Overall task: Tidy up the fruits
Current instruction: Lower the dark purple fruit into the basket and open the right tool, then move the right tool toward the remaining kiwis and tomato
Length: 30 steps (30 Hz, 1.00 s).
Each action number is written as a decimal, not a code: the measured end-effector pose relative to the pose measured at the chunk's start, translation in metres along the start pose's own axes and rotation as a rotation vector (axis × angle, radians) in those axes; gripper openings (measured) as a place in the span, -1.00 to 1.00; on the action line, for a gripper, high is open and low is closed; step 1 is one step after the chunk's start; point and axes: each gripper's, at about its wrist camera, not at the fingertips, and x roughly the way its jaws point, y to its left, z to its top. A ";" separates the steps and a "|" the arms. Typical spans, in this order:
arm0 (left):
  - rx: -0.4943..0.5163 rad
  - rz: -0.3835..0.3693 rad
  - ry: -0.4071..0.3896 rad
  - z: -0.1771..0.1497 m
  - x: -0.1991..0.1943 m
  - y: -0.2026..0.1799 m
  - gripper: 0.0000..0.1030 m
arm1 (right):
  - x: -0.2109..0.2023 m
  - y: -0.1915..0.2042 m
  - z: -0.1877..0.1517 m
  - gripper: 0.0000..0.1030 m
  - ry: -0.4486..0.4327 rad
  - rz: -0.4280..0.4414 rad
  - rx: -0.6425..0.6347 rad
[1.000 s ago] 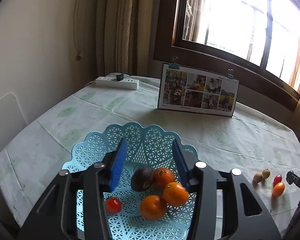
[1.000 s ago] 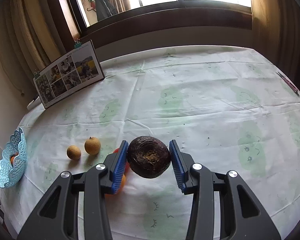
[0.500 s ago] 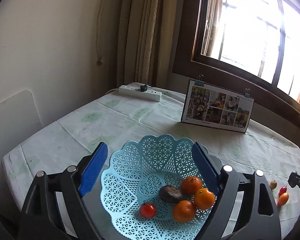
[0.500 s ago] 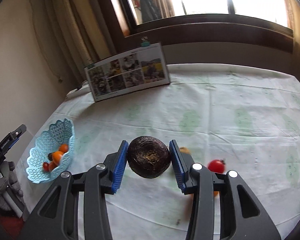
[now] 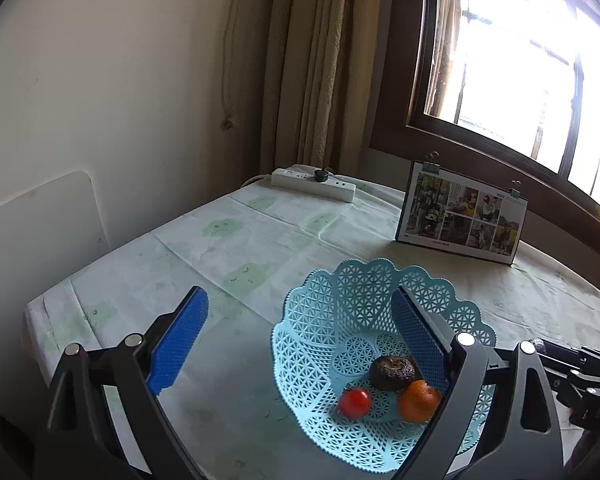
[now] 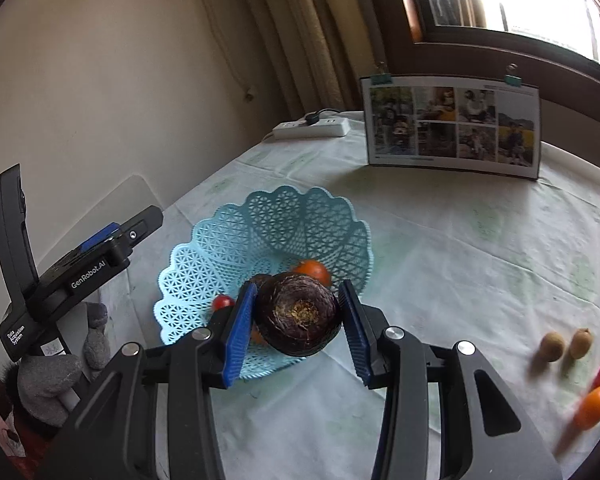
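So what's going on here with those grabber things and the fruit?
A person is sorting fruit into a light blue basket using two handheld grippers. The right gripper is clamped on a dark round fruit and holds it over the basket's near edge. The left gripper is open and empty beside the basket, one finger over its bowl. Inside lie a cherry tomato, an orange and another dark fruit. A few small fruits wait on the tablecloth.

A cream wall and beige curtains stand behind a table under a pale green-printed cloth, with a dark wood-framed window pouring bright daylight over its far edge.
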 end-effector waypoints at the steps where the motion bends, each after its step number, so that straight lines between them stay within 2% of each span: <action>1: -0.004 0.007 0.001 -0.001 0.000 0.003 0.82 | 0.005 0.005 0.001 -0.17 0.008 0.009 -0.007; 7: -0.028 0.021 0.000 -0.001 -0.003 0.018 0.83 | 0.028 0.028 0.003 -0.16 0.038 0.069 -0.034; 11: -0.029 0.032 -0.008 -0.001 -0.004 0.020 0.92 | 0.024 0.029 0.004 -0.04 -0.002 0.126 -0.019; 15: -0.028 0.031 -0.007 -0.002 -0.003 0.020 0.92 | 0.016 0.012 0.006 -0.04 -0.031 0.070 0.022; 30: 0.004 -0.011 -0.022 0.005 -0.009 -0.008 0.92 | -0.045 -0.097 -0.015 -0.04 -0.123 -0.130 0.243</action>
